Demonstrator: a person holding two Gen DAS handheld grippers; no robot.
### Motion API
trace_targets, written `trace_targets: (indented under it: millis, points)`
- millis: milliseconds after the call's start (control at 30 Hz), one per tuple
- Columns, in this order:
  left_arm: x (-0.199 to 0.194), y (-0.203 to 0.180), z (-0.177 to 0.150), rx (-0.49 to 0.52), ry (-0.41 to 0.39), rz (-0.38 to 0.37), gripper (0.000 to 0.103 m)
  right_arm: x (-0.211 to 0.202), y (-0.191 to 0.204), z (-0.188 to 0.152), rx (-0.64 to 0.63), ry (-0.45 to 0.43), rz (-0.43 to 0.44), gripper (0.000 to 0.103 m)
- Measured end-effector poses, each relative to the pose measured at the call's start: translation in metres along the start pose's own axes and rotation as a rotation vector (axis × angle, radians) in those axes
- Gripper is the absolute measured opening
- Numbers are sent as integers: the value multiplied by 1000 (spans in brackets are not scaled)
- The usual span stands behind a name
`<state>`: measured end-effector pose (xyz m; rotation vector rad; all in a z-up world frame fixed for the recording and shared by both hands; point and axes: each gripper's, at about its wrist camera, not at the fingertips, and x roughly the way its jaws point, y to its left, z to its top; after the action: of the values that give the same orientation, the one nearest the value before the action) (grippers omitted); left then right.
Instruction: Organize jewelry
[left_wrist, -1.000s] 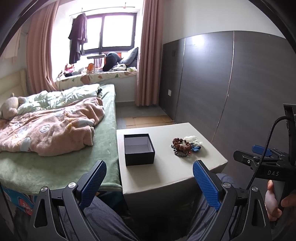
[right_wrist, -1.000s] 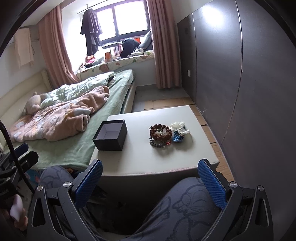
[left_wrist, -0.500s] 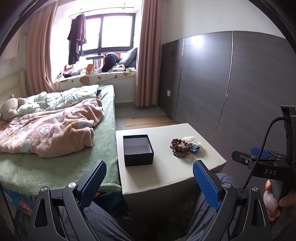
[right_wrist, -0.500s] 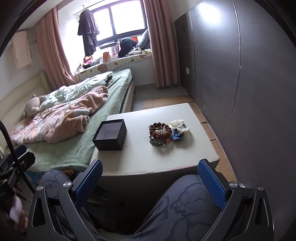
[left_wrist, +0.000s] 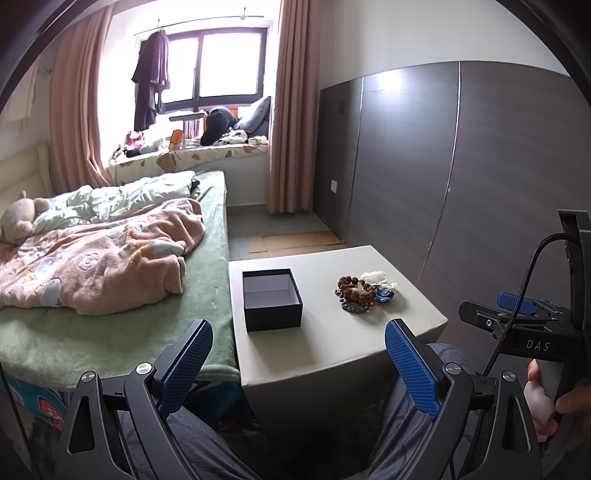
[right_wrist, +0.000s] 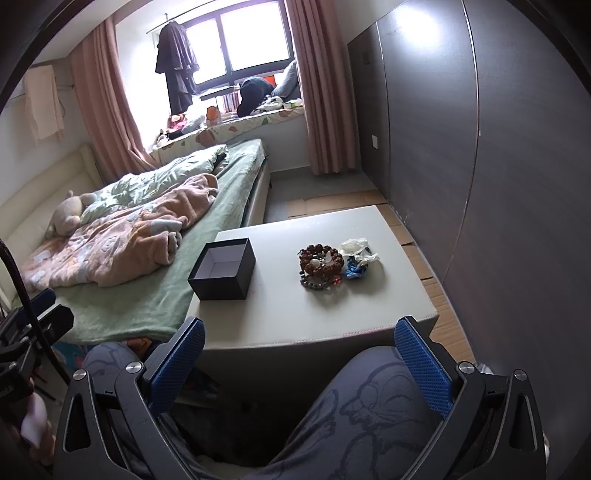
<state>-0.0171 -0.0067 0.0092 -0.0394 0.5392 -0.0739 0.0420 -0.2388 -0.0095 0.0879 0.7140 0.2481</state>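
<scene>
Both claws, left gripper (left_wrist: 297, 363) and right gripper (right_wrist: 299, 365), gape empty above my lap; jewelry pile (right_wrist: 327, 264) lies far ahead, right of black box (right_wrist: 223, 269).

A table (left_wrist: 332, 350) is placed just to the right of a bed (left_wrist: 110, 332), with a wall of panels (left_wrist: 461, 184) on its other side. On the table, an open box (left_wrist: 271, 299) is set at the left, near the bed. A pile of bracelets (left_wrist: 356, 295) is laid to the right of the box, apart from it. A blanket (left_wrist: 92, 258) is spread on the bed. Behind the bed, a window (left_wrist: 218, 74) is seen. Both grippers are held before the table, above the person's knees (right_wrist: 369, 406).
</scene>
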Motion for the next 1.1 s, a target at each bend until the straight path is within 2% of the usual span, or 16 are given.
trace_targets:
  millis: [700, 1100]
  points:
    - [-1, -3, 0, 1, -3, -8, 95, -11, -4, -3, -1, -10, -3, 103]
    - [28, -4, 25, 6, 22, -35, 95, 0, -19, 15, 17, -6, 11, 103]
